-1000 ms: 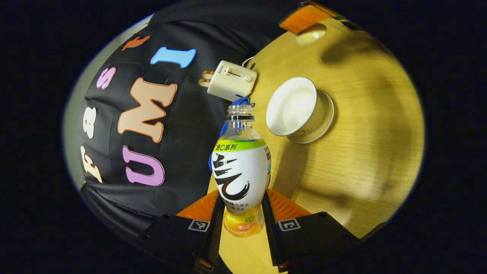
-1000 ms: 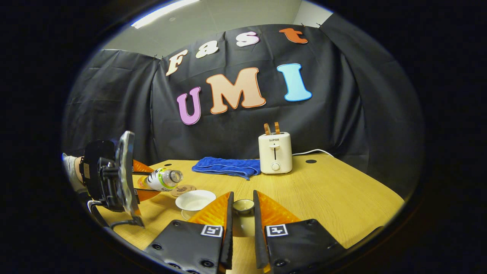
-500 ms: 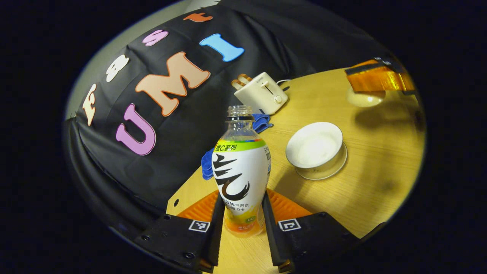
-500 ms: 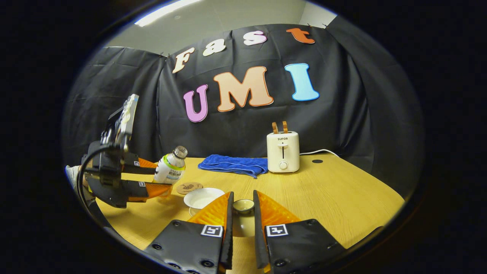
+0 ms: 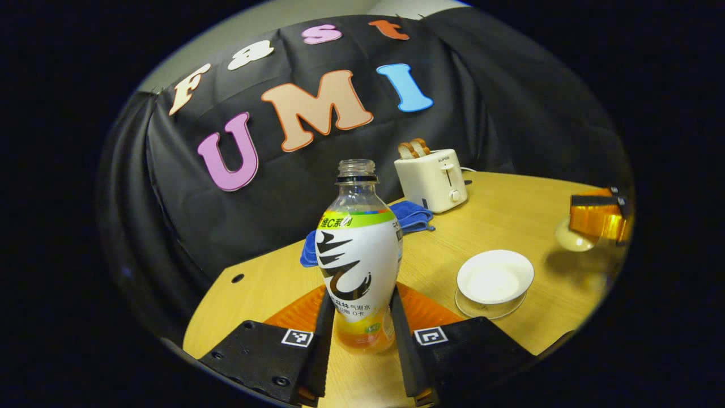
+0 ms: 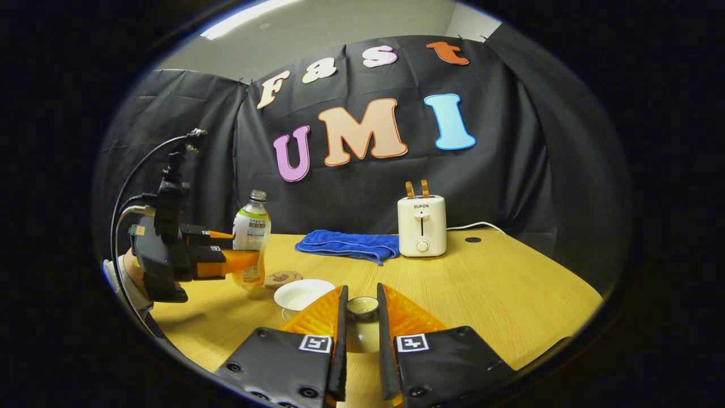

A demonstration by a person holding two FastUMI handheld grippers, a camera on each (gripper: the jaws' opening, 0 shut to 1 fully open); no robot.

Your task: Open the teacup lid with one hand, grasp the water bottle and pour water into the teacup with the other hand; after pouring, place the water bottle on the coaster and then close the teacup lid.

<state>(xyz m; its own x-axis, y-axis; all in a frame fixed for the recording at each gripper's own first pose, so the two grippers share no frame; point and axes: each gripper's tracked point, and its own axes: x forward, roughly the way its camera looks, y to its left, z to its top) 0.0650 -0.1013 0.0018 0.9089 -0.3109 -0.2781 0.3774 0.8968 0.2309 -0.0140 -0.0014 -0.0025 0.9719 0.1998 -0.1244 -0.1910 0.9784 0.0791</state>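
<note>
Left gripper view: your left gripper (image 5: 359, 334) has its jaws pinching the uncapped water bottle (image 5: 359, 255) upright at centre frame; the teacup (image 5: 495, 277) stands lidless at lower right, so pouring looks done. The bottle's label carries Chinese print, too distorted to read reliably.

Right gripper view: your right gripper (image 6: 361, 328) has its jaws pinching the teacup lid (image 6: 362, 306) at bottom centre. The coaster (image 6: 282, 279), left of centre, is still bare; seating the bottle and relidding remain. The toaster (image 6: 421, 225) reads "SUPOR".
</note>
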